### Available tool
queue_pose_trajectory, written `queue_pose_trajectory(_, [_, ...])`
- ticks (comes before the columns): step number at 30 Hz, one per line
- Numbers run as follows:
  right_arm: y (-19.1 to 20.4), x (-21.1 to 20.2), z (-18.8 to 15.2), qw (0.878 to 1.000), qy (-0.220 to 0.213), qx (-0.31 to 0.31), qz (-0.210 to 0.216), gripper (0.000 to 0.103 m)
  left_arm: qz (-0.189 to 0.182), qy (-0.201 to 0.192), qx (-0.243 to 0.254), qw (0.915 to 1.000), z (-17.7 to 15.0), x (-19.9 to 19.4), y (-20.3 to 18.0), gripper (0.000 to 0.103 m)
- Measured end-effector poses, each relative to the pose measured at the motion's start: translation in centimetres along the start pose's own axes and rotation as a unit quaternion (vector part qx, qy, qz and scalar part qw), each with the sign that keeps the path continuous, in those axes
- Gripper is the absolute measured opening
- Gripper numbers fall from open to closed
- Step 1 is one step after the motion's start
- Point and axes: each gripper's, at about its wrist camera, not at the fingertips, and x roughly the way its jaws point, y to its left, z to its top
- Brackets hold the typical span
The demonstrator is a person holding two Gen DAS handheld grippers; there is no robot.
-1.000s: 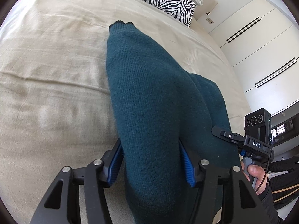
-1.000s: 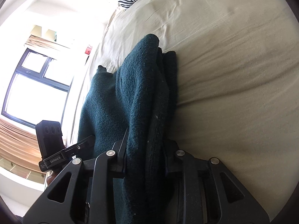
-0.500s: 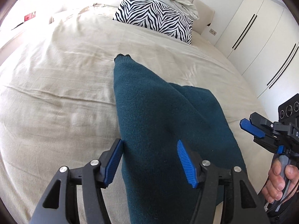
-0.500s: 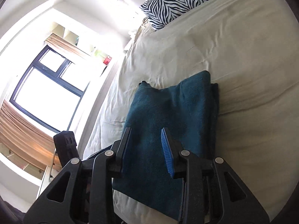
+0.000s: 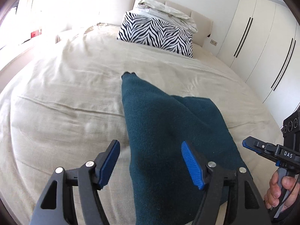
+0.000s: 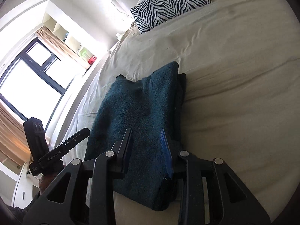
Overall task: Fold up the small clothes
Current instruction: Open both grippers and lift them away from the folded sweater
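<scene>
Both my grippers spread wide above the folded teal sweater.

My left gripper [image 5: 151, 162] hangs with jaws apart, its right finger over the folded teal sweater [image 5: 168, 131], its left over the beige bedsheet [image 5: 56, 103]. My right gripper [image 6: 147, 147] is spread too, both fingers above the sweater's near end, gripping nothing. A zebra-print pillow [image 5: 156, 33] sits far ahead.

The left gripper [image 5: 151, 164] hangs with its fingers spread wide. The right gripper [image 6: 147, 151] is parted too, gripping nothing.
</scene>
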Motion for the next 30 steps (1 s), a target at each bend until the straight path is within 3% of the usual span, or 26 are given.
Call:
queue_pose_trajectory(1, [0.9,-1.1,0.3,1.000,-0.019,-0.018,-0.013,0.029,0.017,-0.028,0.011,0.9994,0.3,-1.4,-0.4,0.087])
queue_pose_trajectory(2, [1.8,-2.4,0.9,0.998,-0.040,-0.038,-0.032,0.030,0.036,-0.058,0.024,0.9974,0.8,-2.8,-0.9,0.099])
queue_pose_trajectory(3, [3.1,-3.4,1.2,0.994,-0.063,-0.064,-0.055,0.034,0.054,-0.092,0.039,0.9936,1.1,-4.4,-1.4,0.103])
queue_pose_trajectory(5, [5.7,-5.9,1.6,0.982,-0.121,-0.112,-0.097,0.074,0.089,-0.154,0.071,0.9815,1.7,-7.6,-2.7,0.103])
queue_pose_trajectory(8, [9.1,-10.3,1.4,0.946,-0.254,-0.165,-0.120,0.101,0.171,-0.212,0.097,0.9572,3.1,-11.1,-4.2,0.103])
queue_pose_trajectory(10, [11.5,-12.8,0.7,0.910,-0.336,-0.199,-0.142,0.103,0.215,-0.239,0.095,0.9421,3.6,-13.1,-4.9,0.103])
queue_pose_trajectory(12, [13.4,-14.0,0.9,0.890,-0.359,-0.228,-0.164,0.103,0.200,-0.247,0.088,0.9441,4.6,-14.4,-4.9,0.103])
queue_pose_trajectory(14, [14.7,-14.7,1.6,0.895,-0.338,-0.240,-0.167,0.103,0.187,-0.240,0.077,0.9493,5.4,-15.1,-4.7,0.103])
queue_pose_trajectory(17, [15.2,-15.1,2.2,0.913,-0.308,-0.228,-0.139,0.103,0.173,-0.215,0.067,0.9588,5.6,-14.8,-4.6,0.103])
queue_pose_trajectory(20, [15.0,-13.6,2.5,0.930,-0.256,-0.209,-0.163,0.103,0.141,-0.139,0.047,0.9791,4.8,-12.0,-3.8,0.103])
queue_pose_trajectory(22, [13.9,-11.7,2.4,0.943,-0.208,-0.185,-0.184,0.103,0.128,-0.082,0.026,0.9881,3.6,-9.5,-3.3,0.103])
queue_pose_trajectory(27, [9.5,-6.6,-0.3,0.957,-0.088,-0.125,-0.247,0.103,0.118,0.012,-0.011,0.9928,0.4,-5.0,-2.1,0.103])
queue_pose_trajectory(30, [7.2,-4.3,-2.0,0.965,-0.044,-0.087,-0.242,0.103,0.123,0.044,-0.023,0.9911,-1.0,-3.5,-1.6,0.103])
